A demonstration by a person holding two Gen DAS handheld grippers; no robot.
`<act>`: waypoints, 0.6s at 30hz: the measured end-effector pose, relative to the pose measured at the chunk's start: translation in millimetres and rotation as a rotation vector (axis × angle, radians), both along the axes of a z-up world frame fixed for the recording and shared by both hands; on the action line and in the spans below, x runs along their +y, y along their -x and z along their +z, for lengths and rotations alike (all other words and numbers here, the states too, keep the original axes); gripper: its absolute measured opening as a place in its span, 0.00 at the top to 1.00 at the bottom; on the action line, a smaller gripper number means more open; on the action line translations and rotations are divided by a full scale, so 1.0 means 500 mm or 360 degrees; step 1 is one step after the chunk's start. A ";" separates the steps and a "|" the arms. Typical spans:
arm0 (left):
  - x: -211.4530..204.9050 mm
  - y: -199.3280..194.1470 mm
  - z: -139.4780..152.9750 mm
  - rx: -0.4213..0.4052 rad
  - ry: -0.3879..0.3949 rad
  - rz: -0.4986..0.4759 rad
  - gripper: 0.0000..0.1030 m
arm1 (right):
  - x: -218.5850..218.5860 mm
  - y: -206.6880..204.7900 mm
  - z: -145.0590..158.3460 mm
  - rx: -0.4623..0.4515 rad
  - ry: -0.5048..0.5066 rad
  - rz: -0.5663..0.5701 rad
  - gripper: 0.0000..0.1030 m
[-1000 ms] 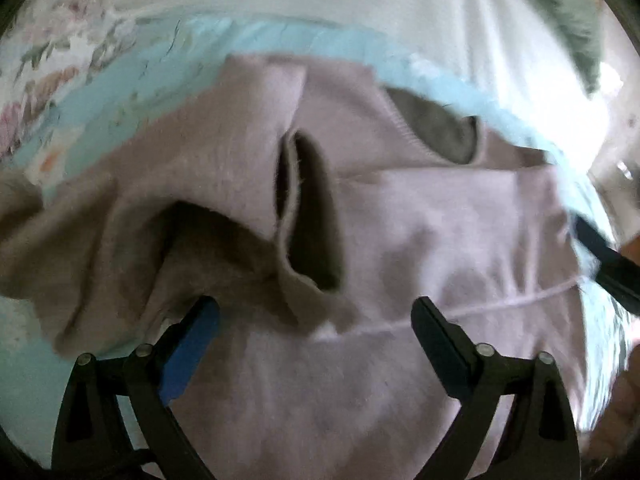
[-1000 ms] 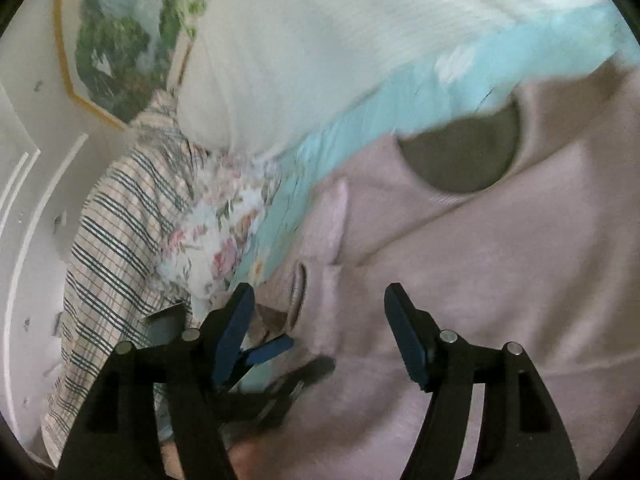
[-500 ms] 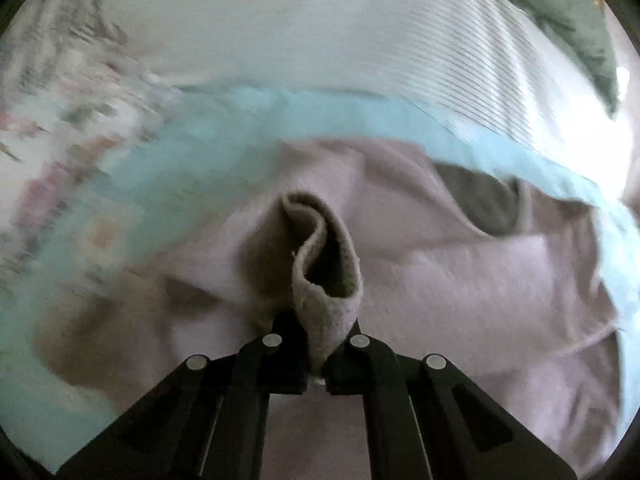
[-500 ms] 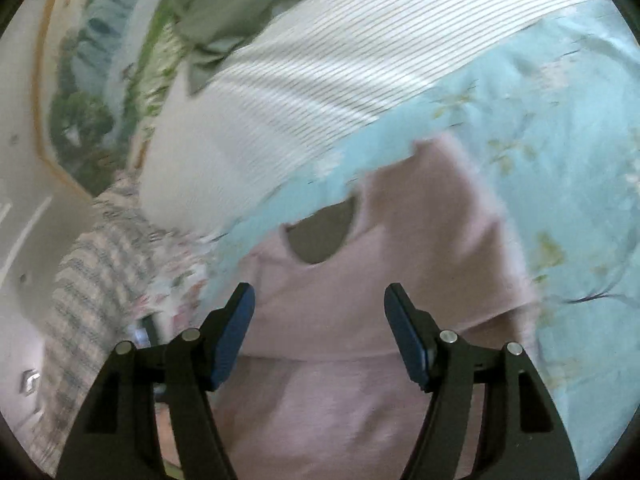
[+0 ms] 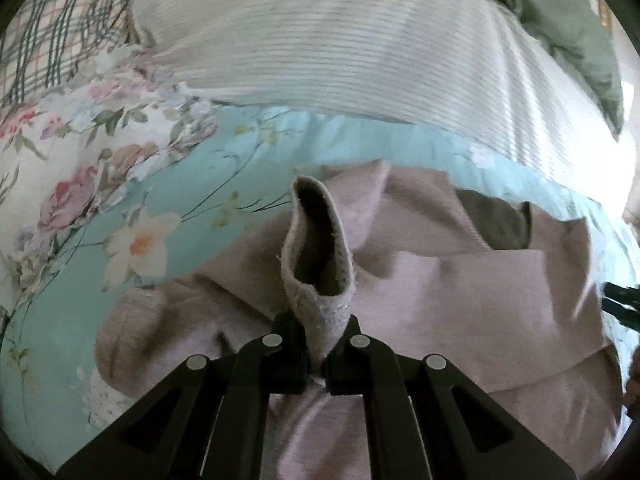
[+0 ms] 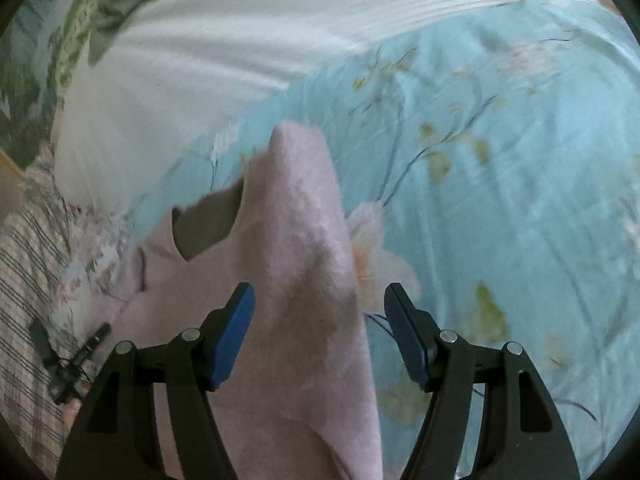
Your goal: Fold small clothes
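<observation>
Left wrist view: lay spread on the turquoise floral sheet (image 5: 224,184), a mauve sweater (image 5: 460,300), bounded beyond by the white ribbed pillow (image 5: 340,40) and to the left by a rose-print pillow (image 5: 80,152); open sheet to the left. Was clamped tight in the left gripper (image 5: 316,360), the sleeve cuff (image 5: 316,252), standing up as an open tube just ahead of the jaws. Half a second before, sat lower and blurred; a second before, jaws wide apart, nothing held.

Right wrist view: hung spread apart over the sweater's right edge (image 6: 304,240), the right gripper (image 6: 320,332), holding nothing. Broad bare sheet (image 6: 500,160) to the right. Filled less of the view than a second before, with far more sheet showing.
</observation>
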State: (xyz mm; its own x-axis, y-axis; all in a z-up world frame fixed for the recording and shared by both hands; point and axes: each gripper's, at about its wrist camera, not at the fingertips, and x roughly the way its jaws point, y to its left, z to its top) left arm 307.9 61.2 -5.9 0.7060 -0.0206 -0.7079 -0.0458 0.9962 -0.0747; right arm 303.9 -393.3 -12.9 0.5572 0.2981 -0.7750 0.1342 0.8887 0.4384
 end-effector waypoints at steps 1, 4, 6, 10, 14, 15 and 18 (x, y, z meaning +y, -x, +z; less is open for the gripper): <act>-0.008 0.003 0.005 -0.0011 0.0002 -0.0020 0.97 | 0.008 -0.011 -0.009 0.0034 0.0066 0.0018 0.33; -0.027 0.008 0.019 -0.0034 0.0018 -0.0072 0.97 | 0.011 -0.023 -0.025 0.0073 0.0106 0.0062 0.87; -0.038 0.014 0.030 -0.0056 0.0062 -0.0115 0.97 | -0.013 -0.018 -0.014 0.0037 0.0067 0.0015 0.93; -0.071 0.017 0.031 -0.0077 0.0101 -0.0211 0.96 | -0.091 0.001 -0.013 -0.0001 -0.0036 -0.0155 0.92; -0.092 0.008 0.001 -0.0028 0.0069 -0.0231 0.96 | -0.091 -0.010 -0.031 0.0067 0.0018 -0.0143 0.84; -0.094 0.008 -0.004 -0.0021 0.0067 -0.0232 0.96 | -0.087 -0.015 -0.025 0.0039 0.0027 -0.0135 0.72; -0.092 0.008 -0.011 -0.0010 0.0062 -0.0237 0.96 | -0.053 -0.051 -0.001 -0.0047 0.0168 -0.0085 0.36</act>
